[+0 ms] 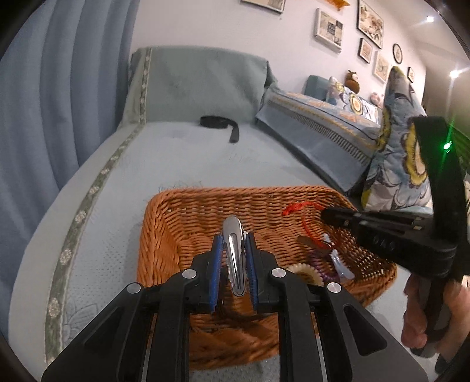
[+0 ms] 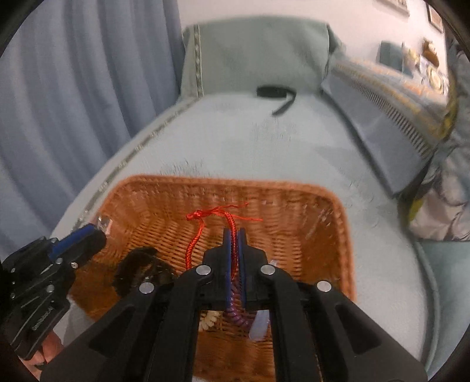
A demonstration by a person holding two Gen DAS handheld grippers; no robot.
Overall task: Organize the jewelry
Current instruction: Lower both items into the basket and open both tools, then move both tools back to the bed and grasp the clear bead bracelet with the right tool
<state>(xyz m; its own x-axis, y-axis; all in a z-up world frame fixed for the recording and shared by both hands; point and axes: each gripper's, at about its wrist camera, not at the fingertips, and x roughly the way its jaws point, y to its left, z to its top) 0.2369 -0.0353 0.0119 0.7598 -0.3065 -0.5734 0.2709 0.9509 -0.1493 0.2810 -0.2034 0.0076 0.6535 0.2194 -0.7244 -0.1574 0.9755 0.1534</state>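
Seen closest to the left wrist camera: the left gripper (image 1: 235, 249), its blue pads clamped on a silver hair clip (image 1: 234, 252) that stood upright between them, tip poking out past the fingertips. Held over the near part of a woven basket (image 1: 182, 205), orange-brown and rectangular, set on a pale blue bed cover (image 1: 164, 155). Lying in the basket's right-hand corner: a cream round piece (image 1: 307, 271), a purple coiled band (image 2: 235, 314) and a clear plastic item (image 1: 340, 266), bunched together. Closest to the right wrist camera: the right gripper (image 2: 234, 235), pads pressed together on a red braided cord (image 2: 202, 226), the cord looping up out of the tips, across to a frayed knot and down again above the basket floor. Resting against the basket's left inner side: a black fuzzy hair piece (image 2: 138, 267). Gripped by a hand (image 1: 417, 317) at the right edge of the left view: the right tool's handle. Farther back on the cover, well apart from the basket: a black strap (image 1: 220, 123), just in front of a grey-green cushion (image 1: 202, 85). Beyond, to the right: patterned pillows (image 1: 402, 141); to the left, blue curtains (image 1: 64, 88); on the far wall, framed pictures (image 1: 370, 23)
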